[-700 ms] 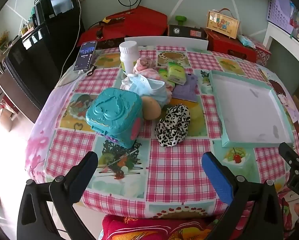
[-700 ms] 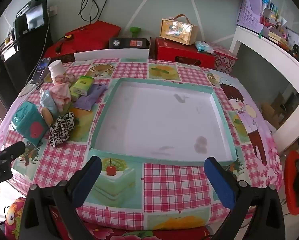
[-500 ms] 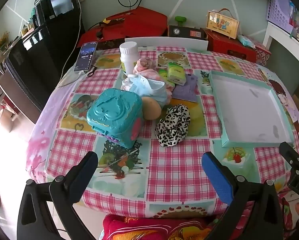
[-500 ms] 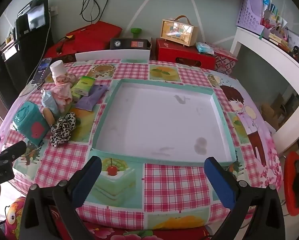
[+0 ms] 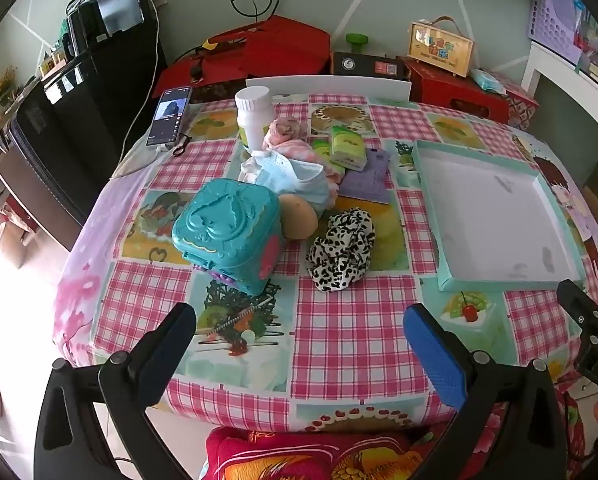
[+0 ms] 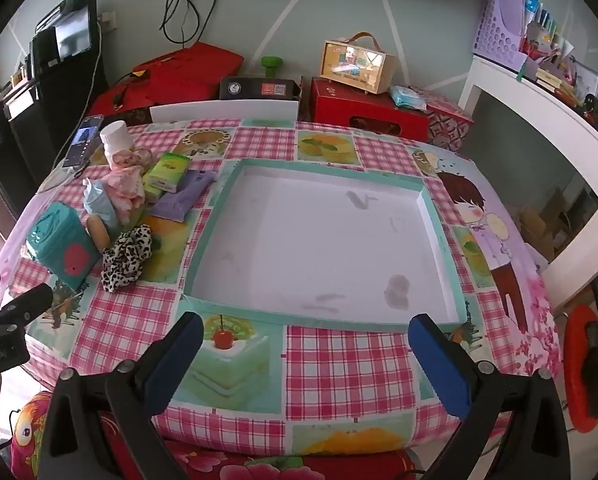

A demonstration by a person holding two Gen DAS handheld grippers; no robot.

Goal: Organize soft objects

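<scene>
A round table (image 5: 339, 344) under a pink checked cloth fills both views, with red boxes and a dark cabinet against the wall behind it. Over the last moment very little has changed: both grippers have drifted a touch nearer the table, and nothing on it has moved. So the sorting has not begun, and the tray (image 6: 439, 224) still lies empty.

The left gripper (image 5: 299, 328) hangs with its jaws spread wide and nothing between them, above the near edge of the table. Straight ahead of it, well apart, lies the leopard scrunchie (image 5: 341, 254), the closest soft thing. Just left of that sits the teal box (image 5: 229, 232), with a tan rounded object, maybe a potato (image 5: 297, 216), touching its right side. Behind them are a face mask (image 5: 295, 178), a pink cloth (image 5: 287, 138), green tissue packs (image 5: 347, 148), a purple pack (image 5: 365, 180) and a white bottle (image 5: 255, 116).

The right gripper (image 6: 303, 340) is likewise released and empty, hovering over the tray's near rim. The pile lies to its left, beyond easy reach. The scrunchie looks like the natural first pick for the left gripper, with the tray just to its right.
</scene>
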